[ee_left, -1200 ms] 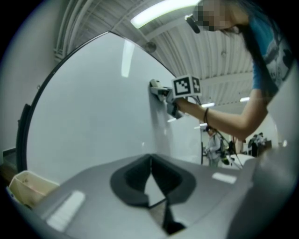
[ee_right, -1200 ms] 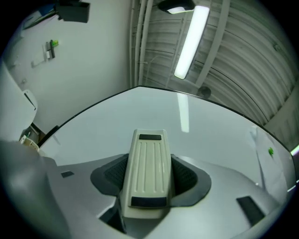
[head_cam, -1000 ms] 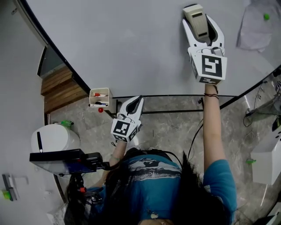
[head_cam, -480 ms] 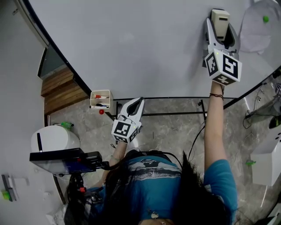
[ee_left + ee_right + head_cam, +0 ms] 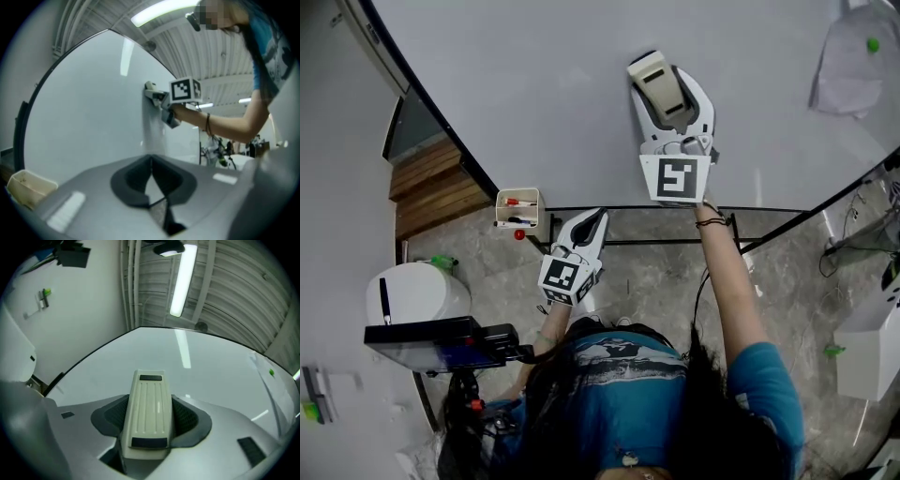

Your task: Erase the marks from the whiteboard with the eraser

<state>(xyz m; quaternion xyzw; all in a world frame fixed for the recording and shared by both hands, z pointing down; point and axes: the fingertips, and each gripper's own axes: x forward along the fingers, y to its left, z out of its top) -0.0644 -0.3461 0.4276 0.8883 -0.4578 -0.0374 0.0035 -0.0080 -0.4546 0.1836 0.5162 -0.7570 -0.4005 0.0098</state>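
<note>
A large whiteboard [image 5: 534, 84] fills the top of the head view, and I see no marks on it. My right gripper [image 5: 667, 86] is raised against the board, shut on a cream eraser [image 5: 657, 81] with a ribbed back. In the right gripper view the eraser [image 5: 149, 411] lies between the jaws, pointing at the whiteboard [image 5: 197, 366]. My left gripper [image 5: 589, 223] hangs low by the board's bottom edge, shut, with nothing in it. In the left gripper view its jaws [image 5: 151, 180] meet, and the right gripper [image 5: 164, 101] presses the eraser [image 5: 150, 89] to the board.
A small cream marker tray [image 5: 517, 210] with red and dark pens is fixed to the board's lower edge, left of the left gripper. A sheet of paper [image 5: 853, 61] is stuck at the board's upper right. A white bin [image 5: 412, 295] stands on the floor at left.
The right gripper has swept the eraser left and slightly down across the board, from the upper right toward the middle. The left gripper has stayed in place.
</note>
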